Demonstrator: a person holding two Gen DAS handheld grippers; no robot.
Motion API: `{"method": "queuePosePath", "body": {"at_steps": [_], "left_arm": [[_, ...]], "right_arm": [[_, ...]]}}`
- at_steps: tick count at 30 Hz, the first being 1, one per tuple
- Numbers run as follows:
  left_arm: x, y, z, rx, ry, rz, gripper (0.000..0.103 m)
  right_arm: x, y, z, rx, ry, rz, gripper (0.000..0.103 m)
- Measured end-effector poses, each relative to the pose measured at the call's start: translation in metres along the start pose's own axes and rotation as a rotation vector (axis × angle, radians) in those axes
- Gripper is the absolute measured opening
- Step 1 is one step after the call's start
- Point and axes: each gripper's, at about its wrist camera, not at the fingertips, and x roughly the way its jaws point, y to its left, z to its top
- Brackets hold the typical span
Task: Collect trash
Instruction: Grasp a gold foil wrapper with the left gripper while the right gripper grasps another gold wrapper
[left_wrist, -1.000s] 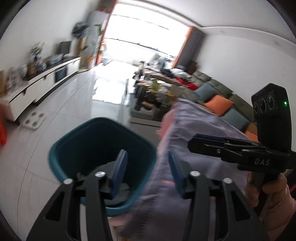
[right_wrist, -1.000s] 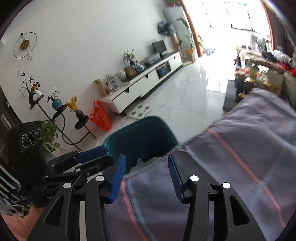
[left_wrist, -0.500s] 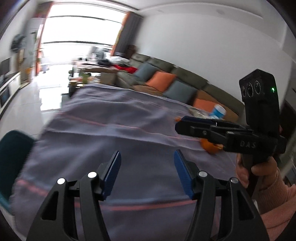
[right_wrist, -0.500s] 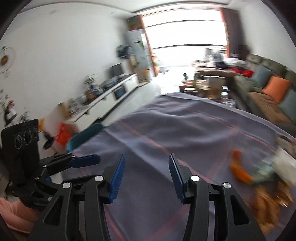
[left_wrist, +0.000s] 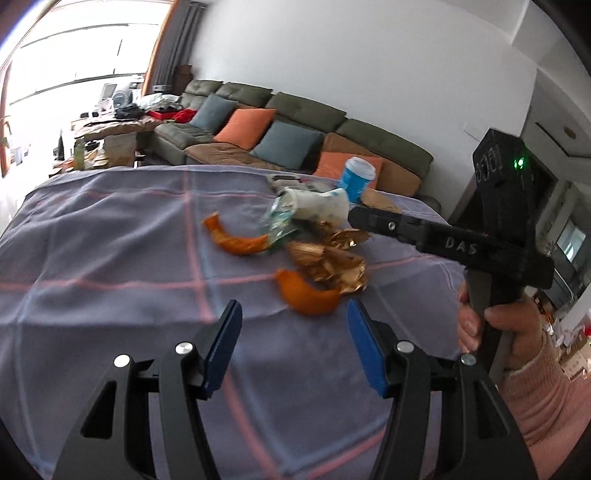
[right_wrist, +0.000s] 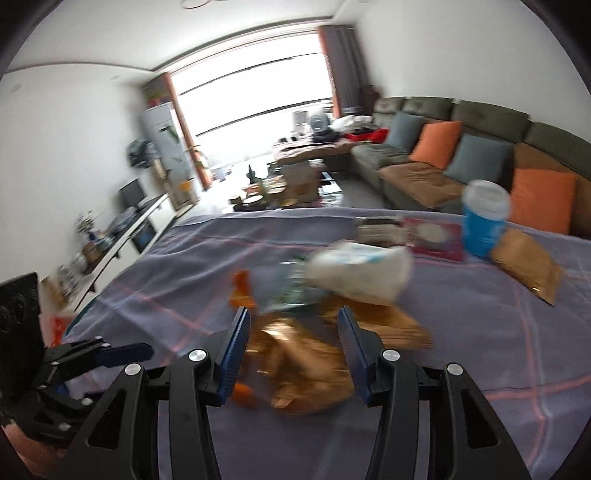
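Trash lies in a pile on a table under a purple checked cloth: two orange peels, a crumpled gold wrapper, a green wrapper and a white crumpled bag. My left gripper is open and holds nothing, with the nearer peel just ahead of its fingertips. My right gripper is open over the gold wrapper, which shows blurred between its fingers; its pads are not pressing on it. In the left wrist view, the right gripper reaches in from the right, above the pile.
A blue cup with a white lid, a brown packet and a red packet sit at the table's far side. A sofa with orange and grey cushions runs behind. The left gripper shows at the lower left.
Both views have swung from the teal bin across the cloth to the trash pile. Both grippers hold nothing throughout. The left jaws stand a little wider than a second ago.
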Motion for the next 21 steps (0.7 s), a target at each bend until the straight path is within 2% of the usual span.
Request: {"method": "queuePosePath", "body": {"at_steps": [7, 12, 18, 20, 21], "left_arm": [[0.032, -0.007, 0.021, -0.017, 0.044, -0.031, 0.058], [0.058, -0.009, 0.032, -0.031, 0.092, -0.033, 0.054], [0.08, -0.009, 0.036, -0.05, 0.152, -0.036, 0.039], [0.083, -0.006, 0.037, -0.065, 0.16, -0.051, 0.027], [0.085, -0.005, 0.037, -0.075, 0.165, -0.057, 0.025]], "right_arm": [[0.011, -0.037, -0.008, 0.035, 0.029, -0.058, 0.05], [0.019, -0.045, -0.007, 0.016, 0.054, -0.076, 0.05], [0.027, -0.043, -0.007, -0.027, 0.1, -0.107, 0.05], [0.029, -0.044, -0.008, -0.038, 0.116, -0.113, 0.049], [0.028, -0.044, -0.008, -0.043, 0.118, -0.115, 0.048]]}}
